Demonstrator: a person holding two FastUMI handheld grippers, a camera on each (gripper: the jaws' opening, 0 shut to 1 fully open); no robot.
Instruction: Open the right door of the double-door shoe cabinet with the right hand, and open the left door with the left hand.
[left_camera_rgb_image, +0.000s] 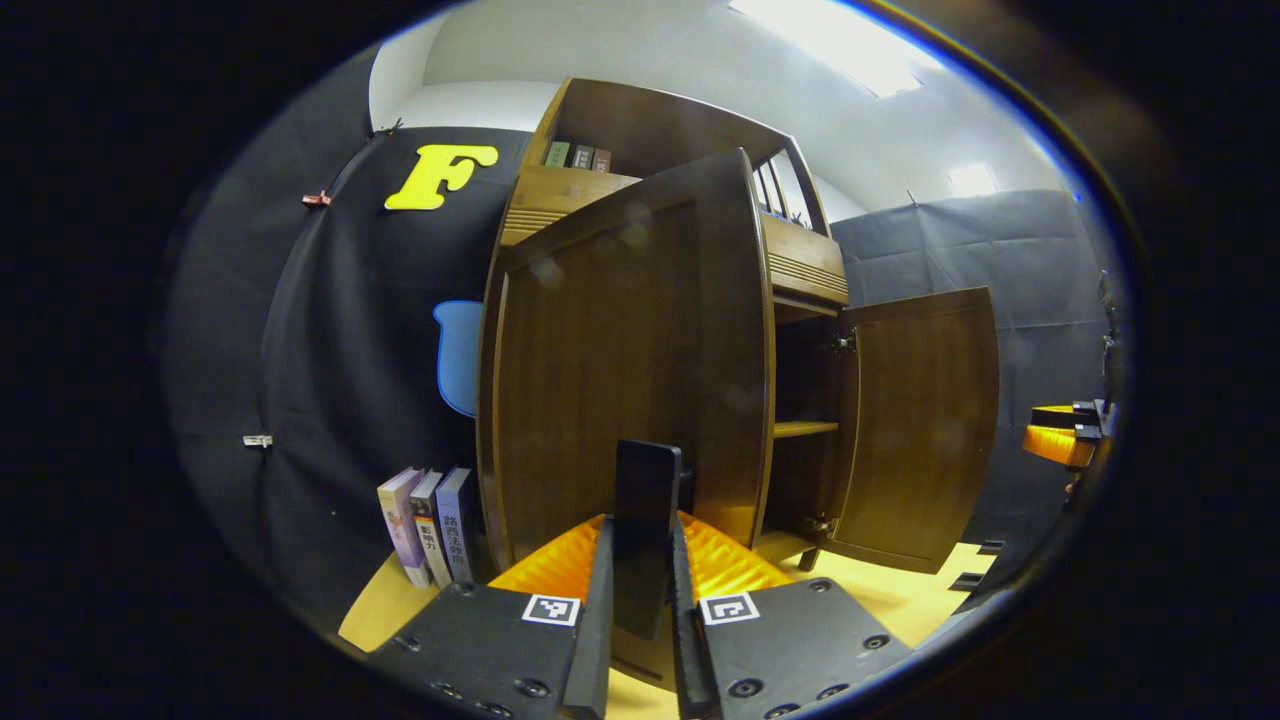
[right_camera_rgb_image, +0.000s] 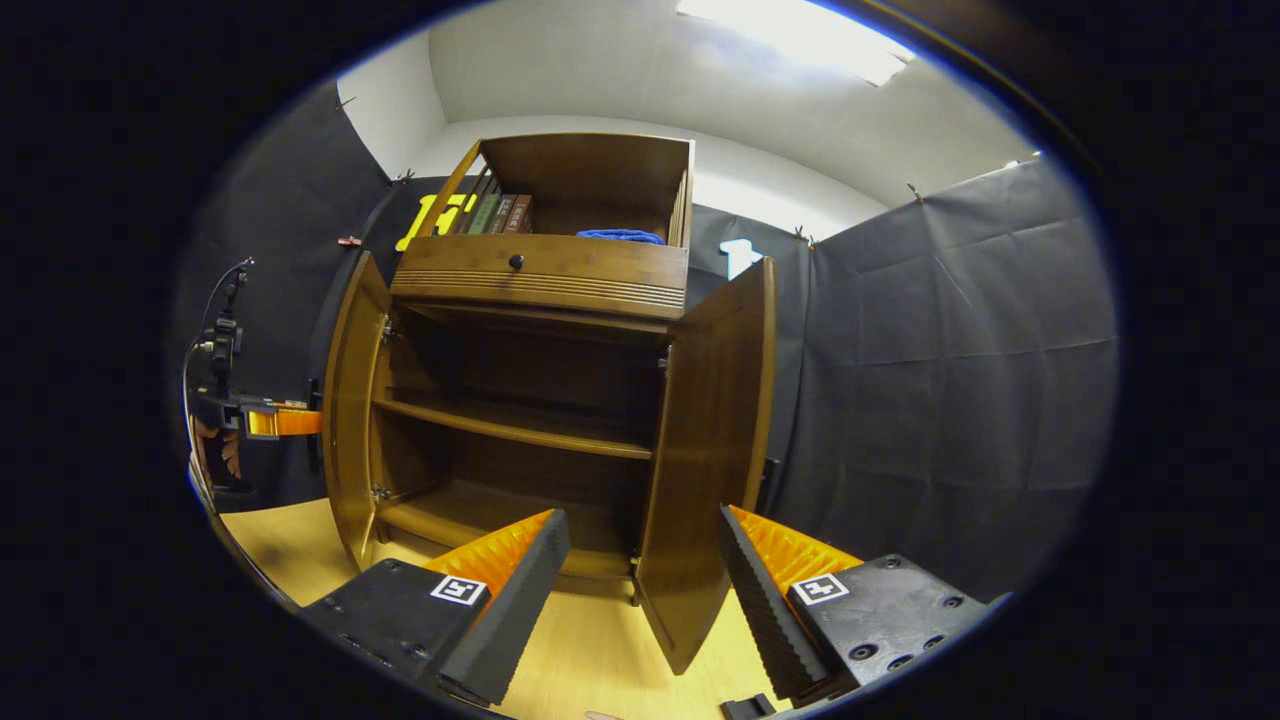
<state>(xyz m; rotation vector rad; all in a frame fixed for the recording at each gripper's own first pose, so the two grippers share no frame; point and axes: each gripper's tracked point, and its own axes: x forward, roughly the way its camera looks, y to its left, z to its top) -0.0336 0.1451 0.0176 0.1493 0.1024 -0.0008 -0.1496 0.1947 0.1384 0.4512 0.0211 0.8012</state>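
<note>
Black cloth walls close in the booth around a pale wooden floor (right_camera_rgb_image: 590, 650), and on it we see the shoe cabinet (right_camera_rgb_image: 540, 280) standing upright, taller than wide, against the back wall. Both doors stand open, each with its long axis vertical. In the right gripper view the right door (right_camera_rgb_image: 705, 450) swings out toward us, its free edge between our right gripper's (right_camera_rgb_image: 640, 590) fingers, which are spread wide apart and touch nothing. The left door (right_camera_rgb_image: 350, 410) is swung out at the cabinet's far side, with the shelf (right_camera_rgb_image: 520, 430) bare between the two. In the left gripper view our left gripper (left_camera_rgb_image: 640, 610) is clamped on a dark upright handle (left_camera_rgb_image: 645, 520) at the left door's (left_camera_rgb_image: 620, 370) free edge, the door's face right ahead of the fingers. Three books (left_camera_rgb_image: 428, 525) stand on the floor near the cabinet's left corner.
</note>
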